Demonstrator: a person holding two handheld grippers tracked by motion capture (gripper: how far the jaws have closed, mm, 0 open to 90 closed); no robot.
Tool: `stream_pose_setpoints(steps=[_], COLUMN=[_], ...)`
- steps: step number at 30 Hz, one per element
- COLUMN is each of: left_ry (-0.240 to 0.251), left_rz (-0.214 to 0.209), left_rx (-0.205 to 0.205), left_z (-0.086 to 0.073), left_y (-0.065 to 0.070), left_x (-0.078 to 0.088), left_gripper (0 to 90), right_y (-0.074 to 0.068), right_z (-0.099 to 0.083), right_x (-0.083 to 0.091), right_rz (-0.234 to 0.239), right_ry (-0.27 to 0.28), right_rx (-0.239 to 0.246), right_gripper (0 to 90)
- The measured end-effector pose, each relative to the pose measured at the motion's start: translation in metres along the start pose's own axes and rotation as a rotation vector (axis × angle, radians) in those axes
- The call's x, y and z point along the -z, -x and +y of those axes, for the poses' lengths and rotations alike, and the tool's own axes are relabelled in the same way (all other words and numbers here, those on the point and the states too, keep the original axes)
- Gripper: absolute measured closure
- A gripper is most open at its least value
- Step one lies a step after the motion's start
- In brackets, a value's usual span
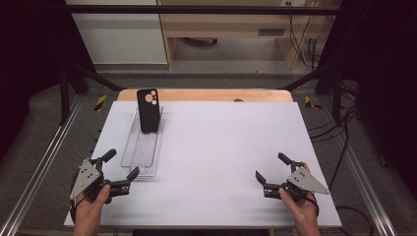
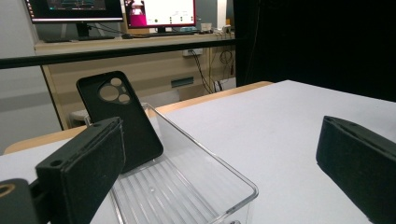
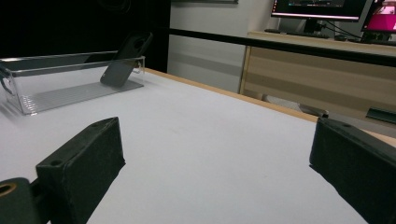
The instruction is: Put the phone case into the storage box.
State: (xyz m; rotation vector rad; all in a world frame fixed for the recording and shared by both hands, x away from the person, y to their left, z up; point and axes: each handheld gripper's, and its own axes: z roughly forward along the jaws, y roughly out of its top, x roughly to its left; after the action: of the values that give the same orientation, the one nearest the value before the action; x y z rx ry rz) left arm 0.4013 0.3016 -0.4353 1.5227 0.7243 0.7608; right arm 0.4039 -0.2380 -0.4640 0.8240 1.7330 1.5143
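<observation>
A: What's biggest here?
B: The white table (image 1: 221, 157). A clear tray (image 1: 142, 147) lies along its left side.
A: And in the tray?
B: A black phone case (image 1: 149, 110) stands tilted at the far end, leaning on the end wall.
A: The grippers?
B: The left gripper (image 1: 120, 163) is spread wide just beside the tray's near end. The right gripper (image 1: 271, 167) is also wide, holding nothing, over bare table.

High view sits above your side of the table (image 1: 221, 147), facing forward and down. Your left gripper view rides low, close behind the clear tray (image 2: 196, 186), facing the far desks. Your right gripper view looks low across the table toward the tray (image 3: 70, 79). All three share tray and tabletop.
</observation>
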Motion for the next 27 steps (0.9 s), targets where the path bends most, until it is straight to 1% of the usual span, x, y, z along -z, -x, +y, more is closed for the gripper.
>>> stream_pose_setpoints(steps=[4, 6, 9, 13, 17, 19, 23, 26, 27], left_ry=[0.014, 0.013, 0.017, 0.009, -0.003, -0.005, -0.019, -0.020, -0.019], left_rz=[-0.010, -0.006, -0.005, -0.001, 0.001, -0.003, -0.009, -0.011, -0.008], left_rx=[0.008, -0.005, -0.007, -0.007, -0.017, -0.012, -0.030, -0.022, -0.027], left_z=[-0.002, -0.003, -0.006, -0.008, -0.010, -0.010, -0.011, -0.012, -0.012], left_y=[-0.002, -0.003, -0.006, -0.007, -0.004, -0.003, 0.000, 0.001, 0.002], left_x=[0.000, 0.001, 0.002, 0.002, 0.001, 0.001, -0.001, -0.004, -0.004], left_gripper=[0.9, 0.9, 0.9, 0.9, 0.9, 0.9, 0.9, 0.9, 0.9], right_y=[0.000, 0.000, 0.001, 0.002, 0.003, 0.005, 0.006, 0.006, 0.006], right_z=[0.000, 0.000, 0.000, -0.001, -0.001, -0.002, -0.003, -0.004, -0.004], right_x=[0.000, 0.000, 0.000, 0.000, 0.000, 0.000, 0.000, -0.001, -0.002], right_rz=[-0.001, -0.003, -0.004, -0.007, -0.015, -0.022, -0.031, -0.037, -0.039], right_ry=[0.000, 0.000, 0.000, -0.003, -0.004, -0.005, -0.011, -0.020, -0.021], right_rx=[-0.001, -0.002, -0.003, -0.003, -0.005, -0.008, -0.009, -0.009, -0.009], right_gripper=[3.3, 3.3, 3.3, 3.3, 3.3, 3.3, 3.3, 3.3, 3.3])
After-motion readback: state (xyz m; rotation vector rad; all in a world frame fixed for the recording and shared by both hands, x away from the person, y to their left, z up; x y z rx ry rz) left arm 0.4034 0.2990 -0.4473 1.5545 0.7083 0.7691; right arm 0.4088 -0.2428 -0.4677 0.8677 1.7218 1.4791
